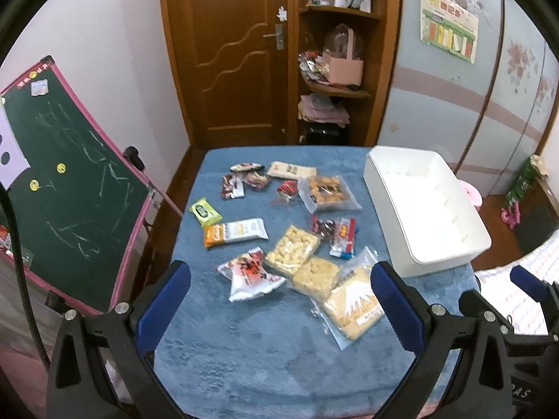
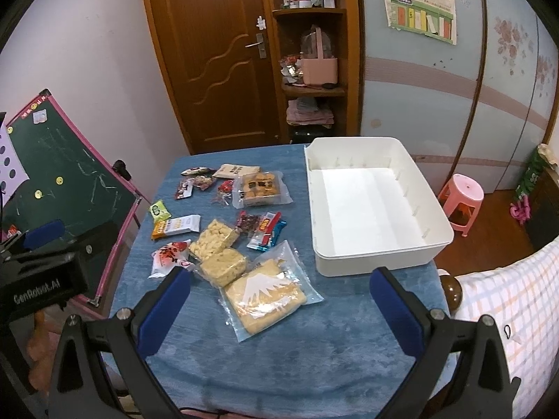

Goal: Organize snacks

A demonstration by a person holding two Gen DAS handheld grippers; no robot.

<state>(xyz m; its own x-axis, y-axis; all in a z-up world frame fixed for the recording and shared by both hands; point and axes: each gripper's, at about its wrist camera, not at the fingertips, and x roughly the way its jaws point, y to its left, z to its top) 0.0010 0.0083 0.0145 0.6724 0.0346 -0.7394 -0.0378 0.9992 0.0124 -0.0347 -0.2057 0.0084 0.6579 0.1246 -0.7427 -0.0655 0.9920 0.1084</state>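
Several snack packs lie scattered on the blue tablecloth (image 1: 265, 359): a clear pack with a white mountain print (image 1: 353, 302) (image 2: 267, 293), puffed rice bars (image 1: 291, 249) (image 2: 223, 265), a red-and-white pack (image 1: 249, 274) (image 2: 167, 256), an orange-and-white bar (image 1: 236, 232), a green pack (image 1: 205, 211), a clear biscuit pack (image 1: 328, 192) (image 2: 260, 188). An empty white bin (image 1: 424, 209) (image 2: 374, 209) stands at the right. My left gripper (image 1: 279, 300) is open above the near snacks. My right gripper (image 2: 279, 309) is open, over the mountain pack, empty.
A green chalkboard with a pink frame (image 1: 66, 188) (image 2: 66, 178) leans left of the table. A wooden door (image 1: 230, 52) and shelves (image 1: 335, 52) stand behind. A pink stool (image 2: 461, 199) and a checked cloth (image 2: 506, 314) are at the right.
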